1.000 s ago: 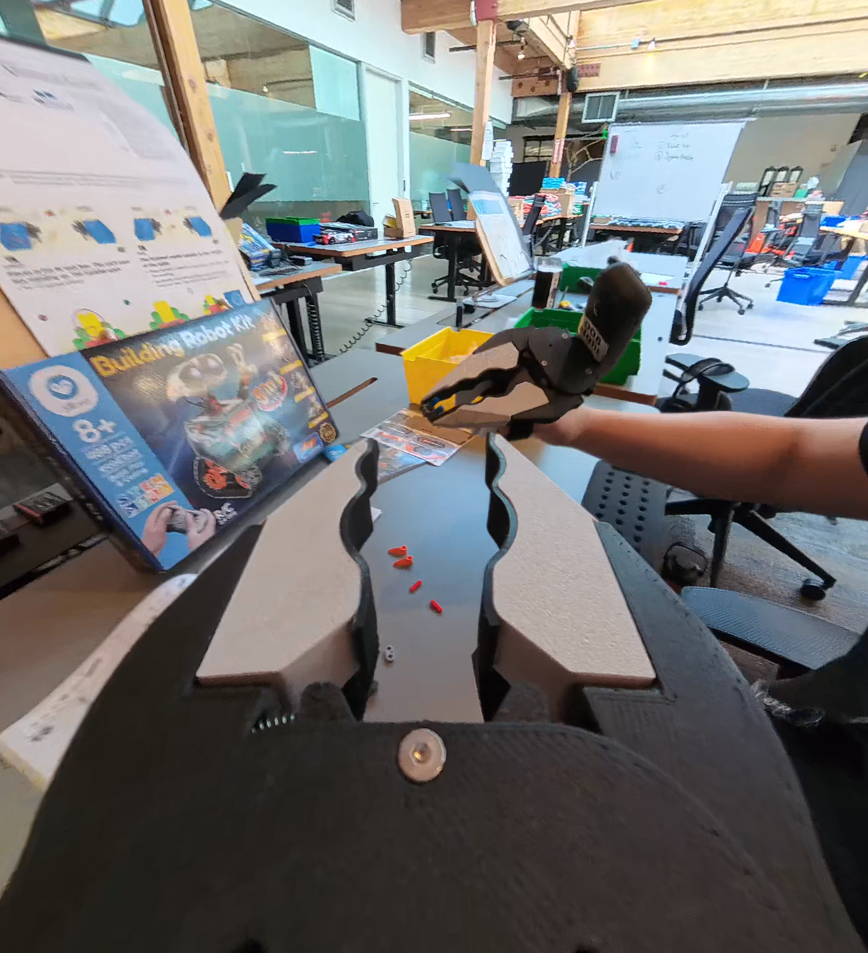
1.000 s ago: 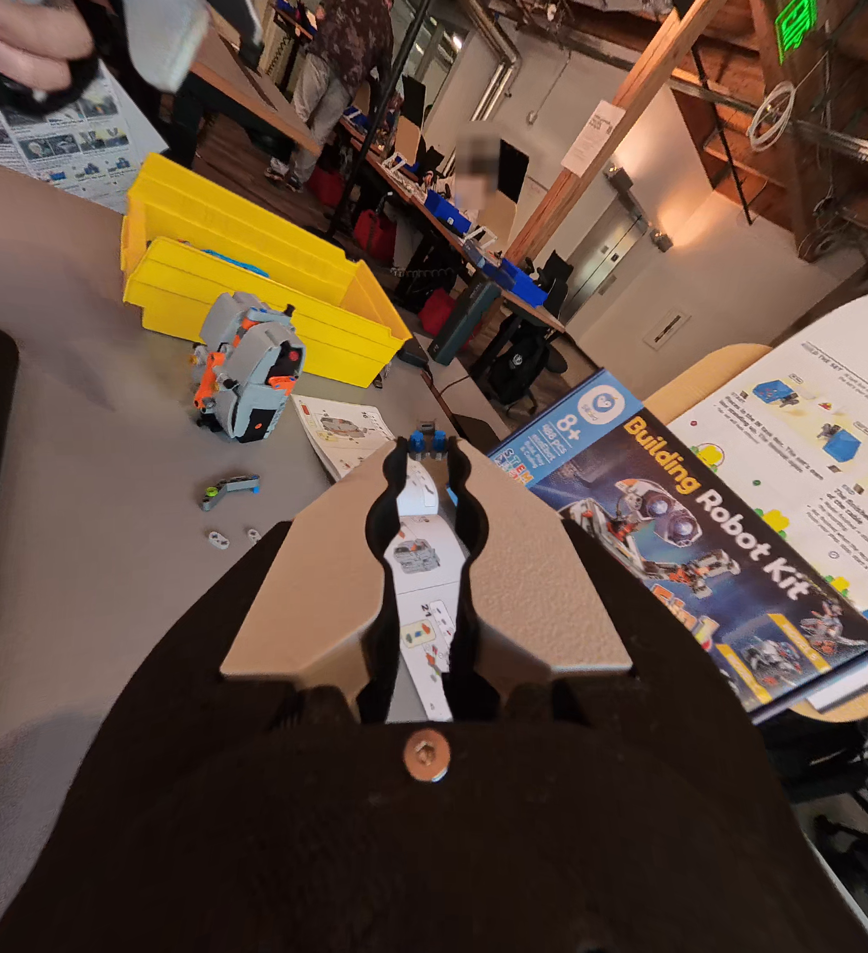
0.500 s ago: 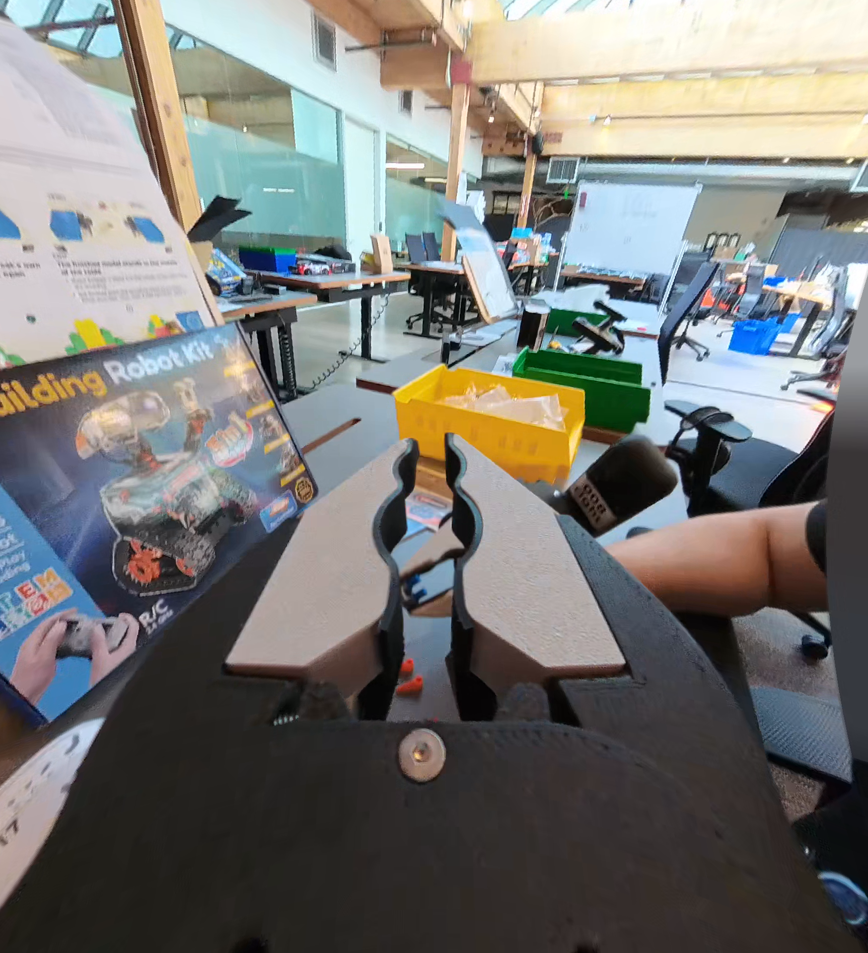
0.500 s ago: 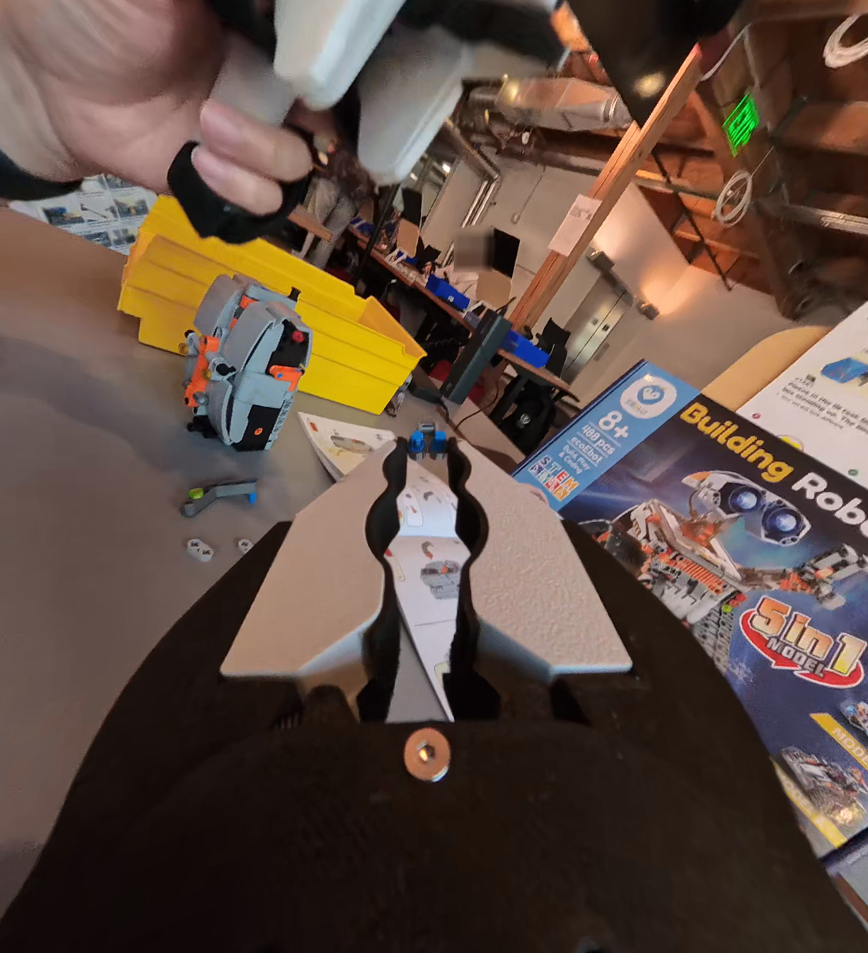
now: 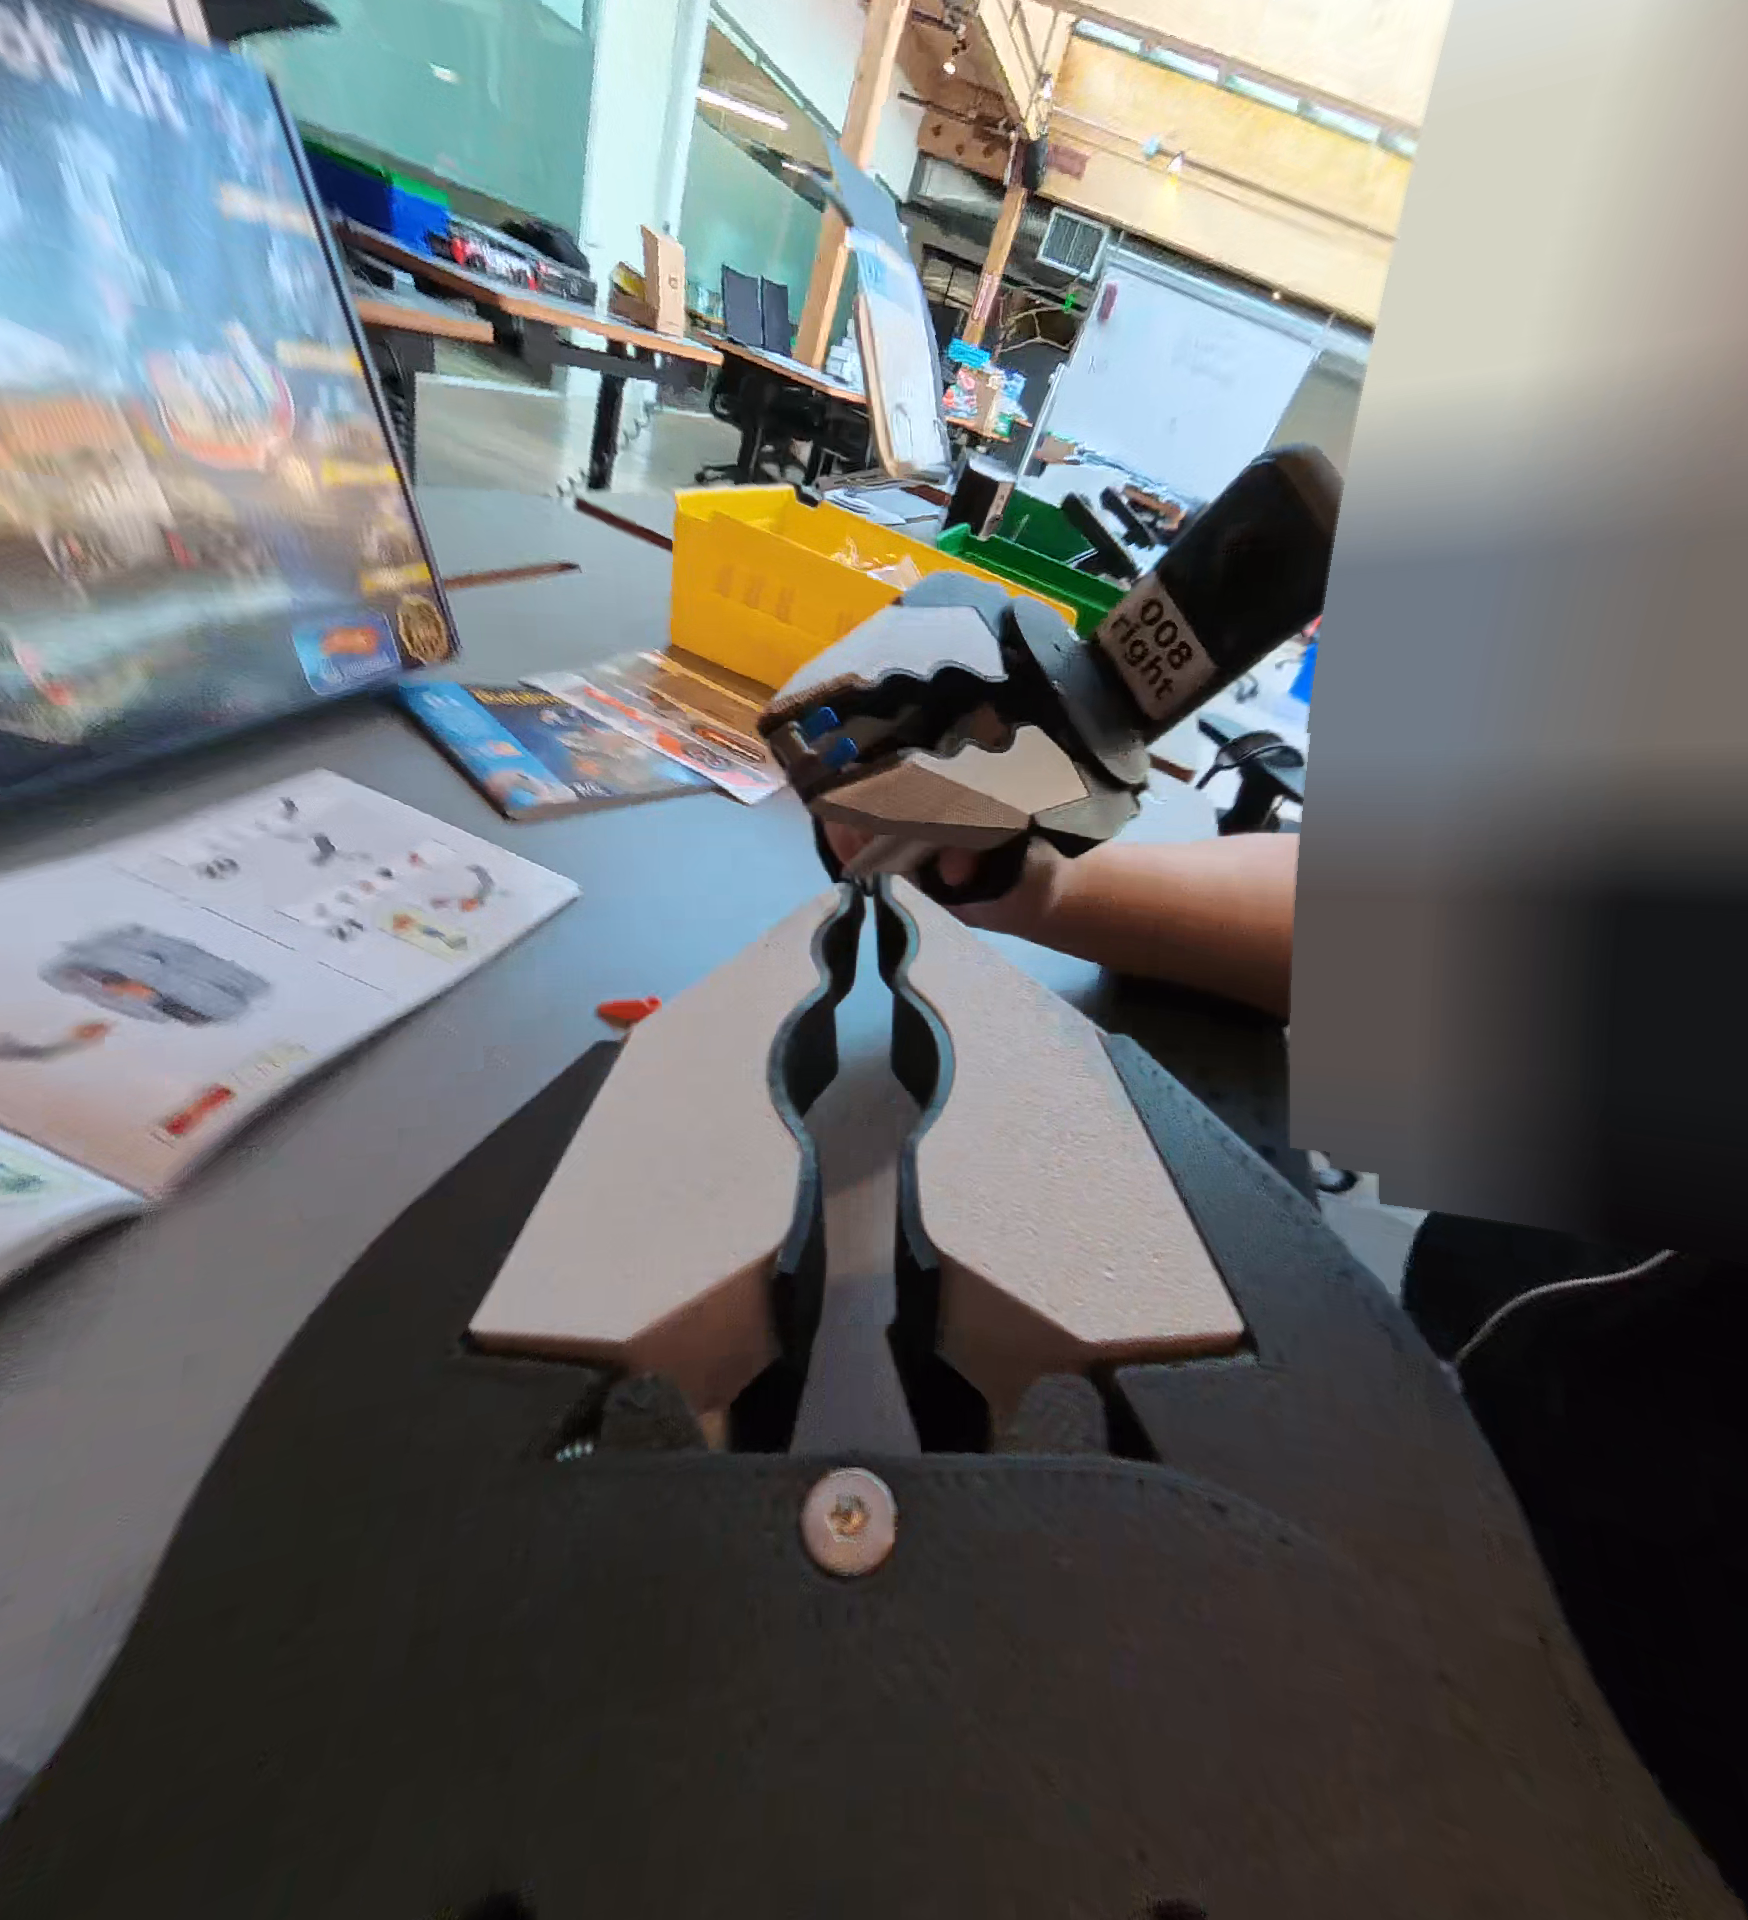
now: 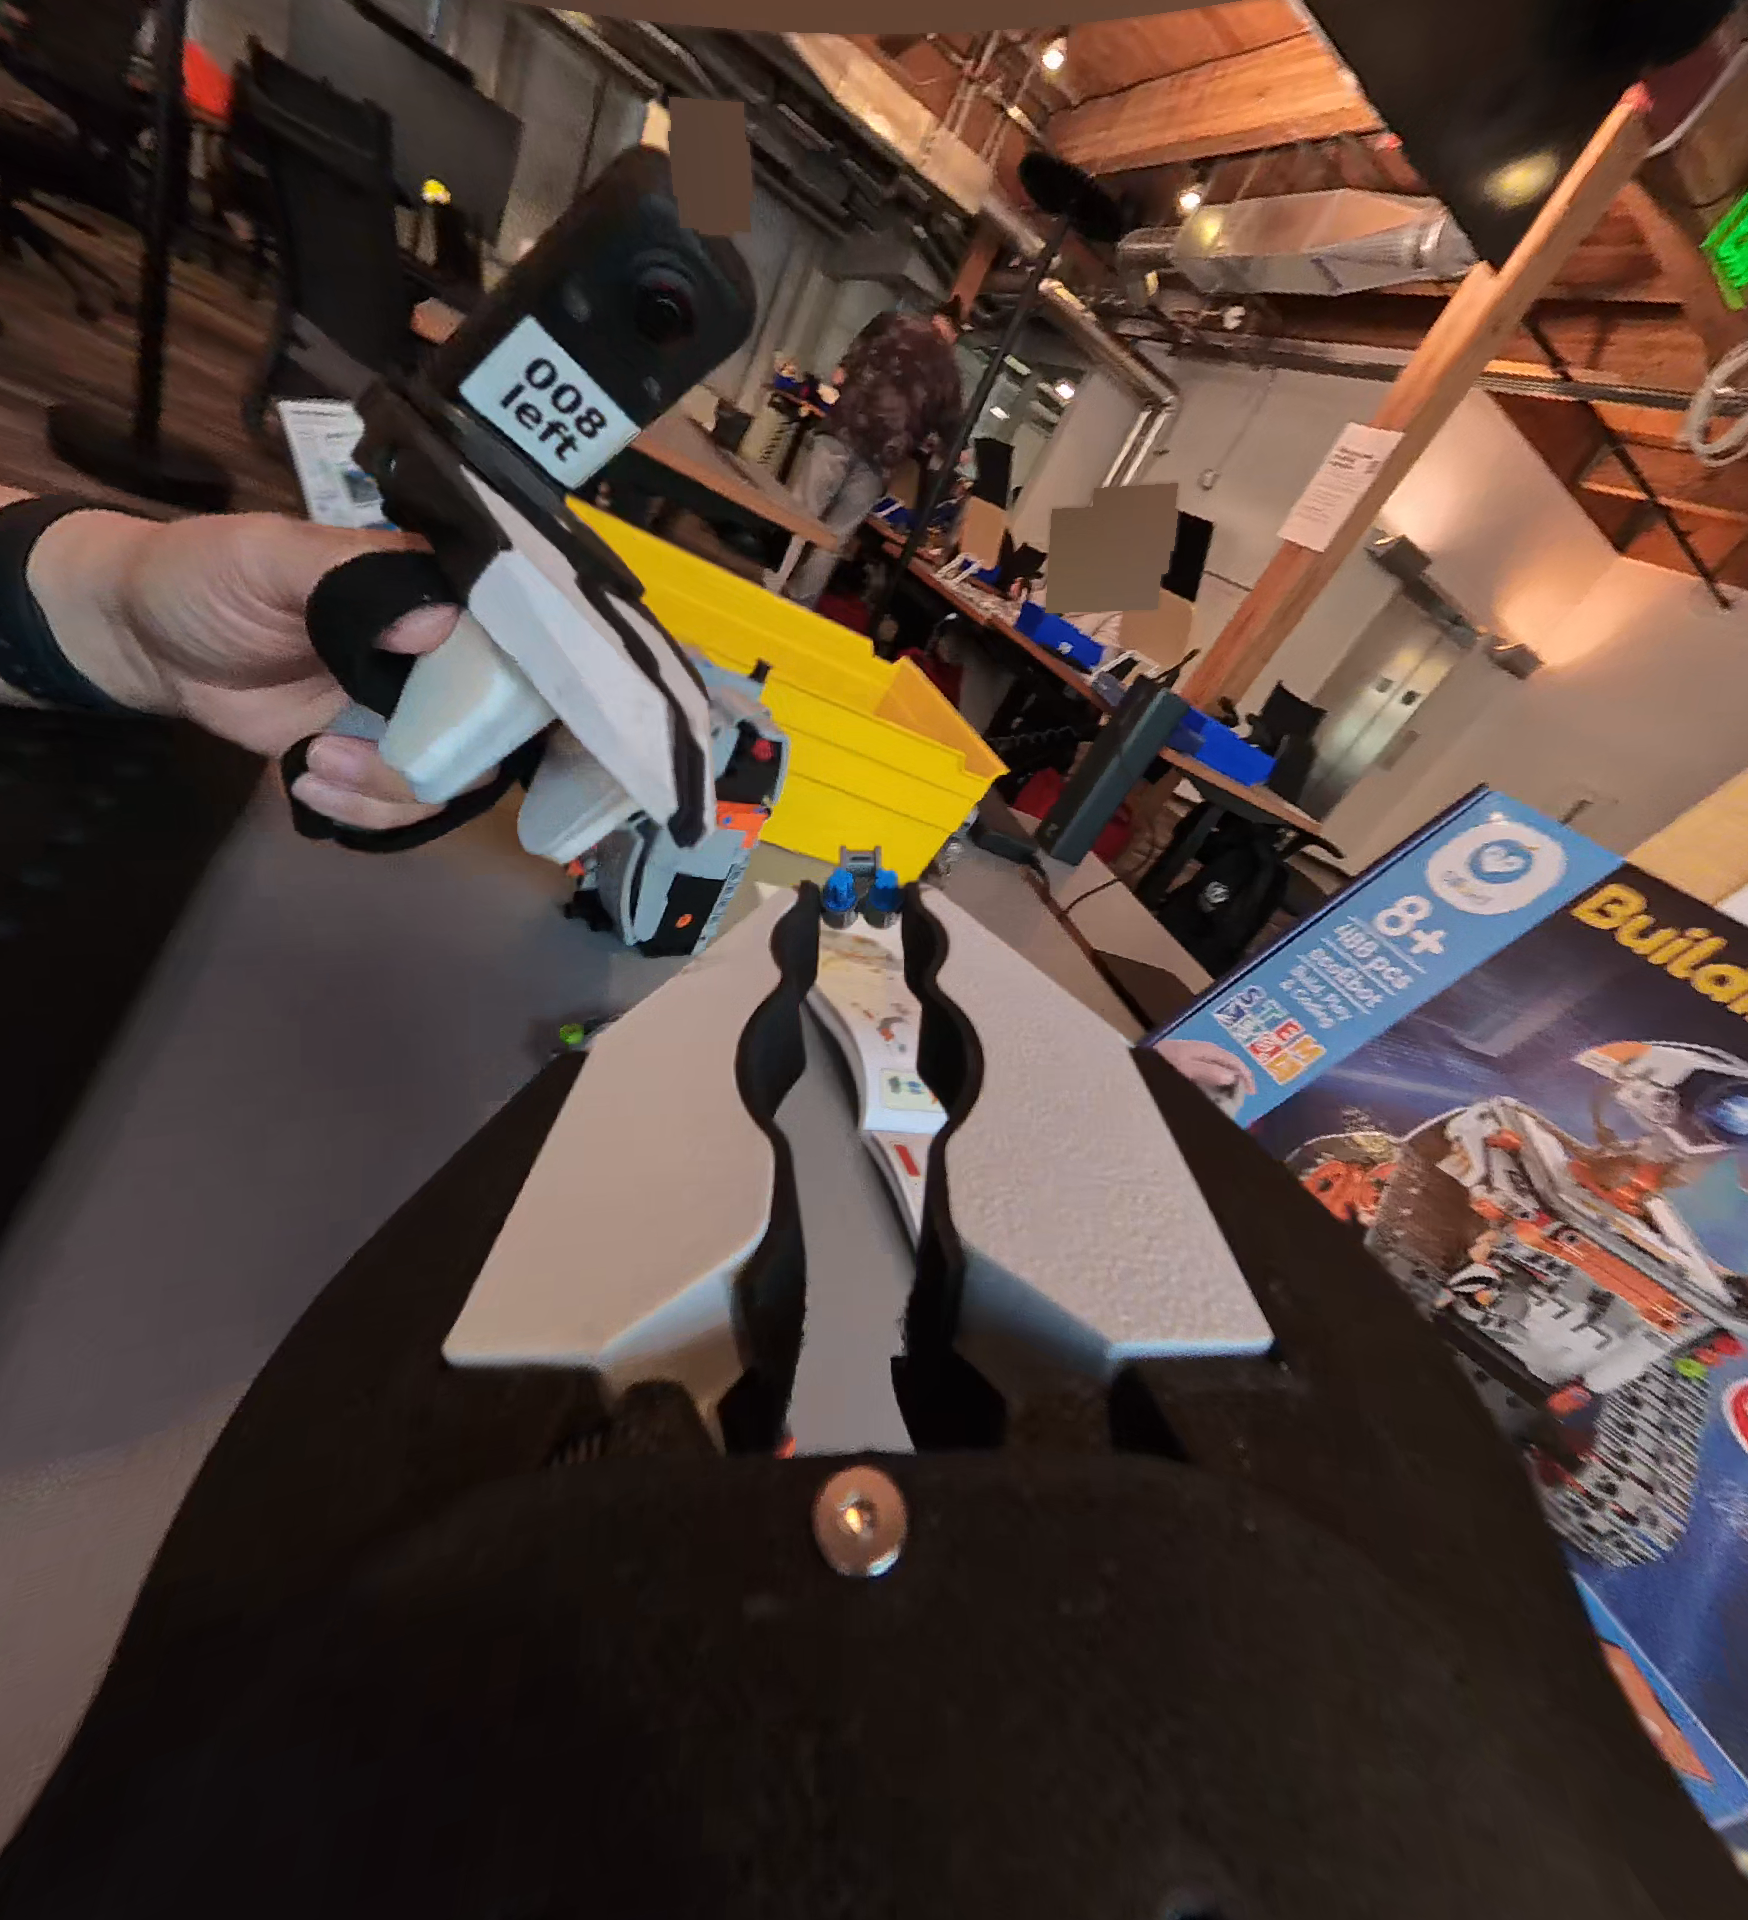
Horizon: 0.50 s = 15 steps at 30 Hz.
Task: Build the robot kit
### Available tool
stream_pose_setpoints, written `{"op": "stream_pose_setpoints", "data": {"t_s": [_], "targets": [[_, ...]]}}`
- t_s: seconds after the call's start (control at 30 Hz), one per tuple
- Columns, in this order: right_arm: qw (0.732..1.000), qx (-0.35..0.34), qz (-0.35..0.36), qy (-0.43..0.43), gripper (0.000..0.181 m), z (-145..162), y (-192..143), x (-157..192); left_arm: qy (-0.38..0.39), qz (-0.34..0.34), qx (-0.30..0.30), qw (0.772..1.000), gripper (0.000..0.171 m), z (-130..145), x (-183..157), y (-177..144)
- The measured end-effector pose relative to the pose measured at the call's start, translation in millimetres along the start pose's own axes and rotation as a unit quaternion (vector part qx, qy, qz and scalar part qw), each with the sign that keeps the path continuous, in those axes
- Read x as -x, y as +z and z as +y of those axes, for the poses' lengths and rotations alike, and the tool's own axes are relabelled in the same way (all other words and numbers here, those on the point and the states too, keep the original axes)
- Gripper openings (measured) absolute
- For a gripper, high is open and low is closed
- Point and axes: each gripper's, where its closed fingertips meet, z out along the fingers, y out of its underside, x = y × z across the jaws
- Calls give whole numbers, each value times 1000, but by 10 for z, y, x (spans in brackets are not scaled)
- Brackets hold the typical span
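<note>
right hand-held gripper (image 6: 854, 902): fingers pinching a small blue-pinned piece (image 6: 859, 891) at the tips, held up off the tabletop (image 6: 257, 1039), likely so its pins stay exposed.
left hand-held gripper (image 5: 865, 894): tips pressed together; whether anything is pinched, cannot tell.
near: open instruction booklet (image 5: 226, 956) left, orange peg (image 5: 629, 1008) just beside left fingers.
far: yellow bin (image 6: 849, 727), grey robot assembly (image 6: 683, 883) partly hidden behind left gripper.
right side: kit box (image 6: 1535, 1143) propped up.

The left tongs (image 5: 865, 899) and right tongs (image 6: 854, 899) have matt, grainy tan plates on rough black printed plastic, each with a shiny metal screw (image 5: 847, 1524) at lower centre. The bench (image 5: 641, 883) is smooth, matt grey; the booklet (image 5: 174, 966) at left is plain paper, and the box (image 6: 1576, 1143) at right is glossy printed card. The yellow bin (image 6: 849, 727) at centre is smooth, shiny plastic, and the post (image 6: 1421, 395) at upper right is bare wood.
</note>
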Motion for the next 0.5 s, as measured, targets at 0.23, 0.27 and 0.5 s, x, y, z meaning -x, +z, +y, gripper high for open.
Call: {"op": "stream_pose_setpoints", "data": {"t_s": [0.23,0.27,0.5], "targets": [[998,24,-43,46,15,239,124,126,-78,-31,-57,995,21,-53,143,-132],[997,22,-47,51,15,234,121,142,-81,-39,-57,994,21,-34,151,-137],[995,-16,-65,79,15,86,47,209,-94,-71,-85,989,20,50,134,-157]]}}
